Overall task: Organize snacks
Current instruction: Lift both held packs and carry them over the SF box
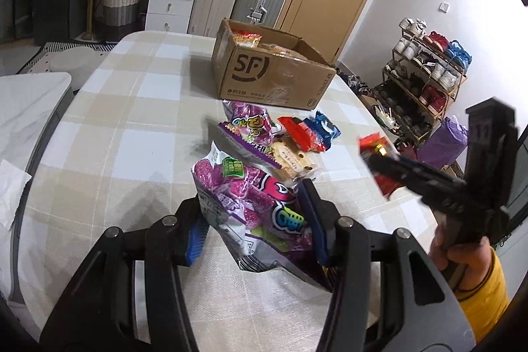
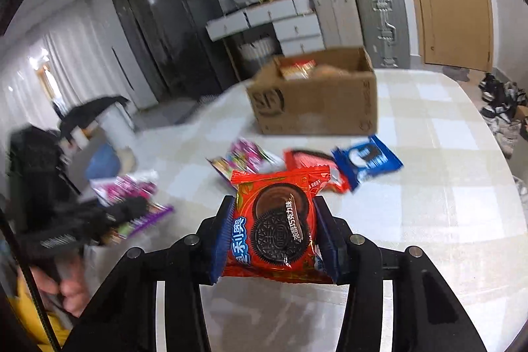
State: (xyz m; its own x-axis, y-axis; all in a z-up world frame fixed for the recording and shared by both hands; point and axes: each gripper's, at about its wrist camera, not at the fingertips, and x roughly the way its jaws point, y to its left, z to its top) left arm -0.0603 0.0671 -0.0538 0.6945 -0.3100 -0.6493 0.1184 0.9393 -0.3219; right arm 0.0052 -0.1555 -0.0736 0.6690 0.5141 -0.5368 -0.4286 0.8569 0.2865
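- Right claw (image 2: 274, 236): clenched on red cookie pack (image 2: 277, 220), pads press both its sides; pack is held above the counter (image 2: 429, 220), w/ the printed face up.
- Left claw (image 1: 254, 220): clenched on purple snack bag (image 1: 250, 197), blue pads on both sides; bag's far end hangs toward the counter.
- Just beyond left claw: 2nd purple bag (image 1: 247, 127), a beige pack (image 1: 293, 160) partly under it, then a red pack (image 1: 303, 134) and a blue pack (image 1: 325, 127), these two overlapping.
- Further back: open cardboard box (image 1: 270, 71) stands on the counter, some snacks already inside.
- A hand (image 1: 462, 256) w/ yellow sleeve holds the right claw's handle.
- Bkgd: suitcases, white drawers, wood door, shoe rack (image 1: 425, 78).
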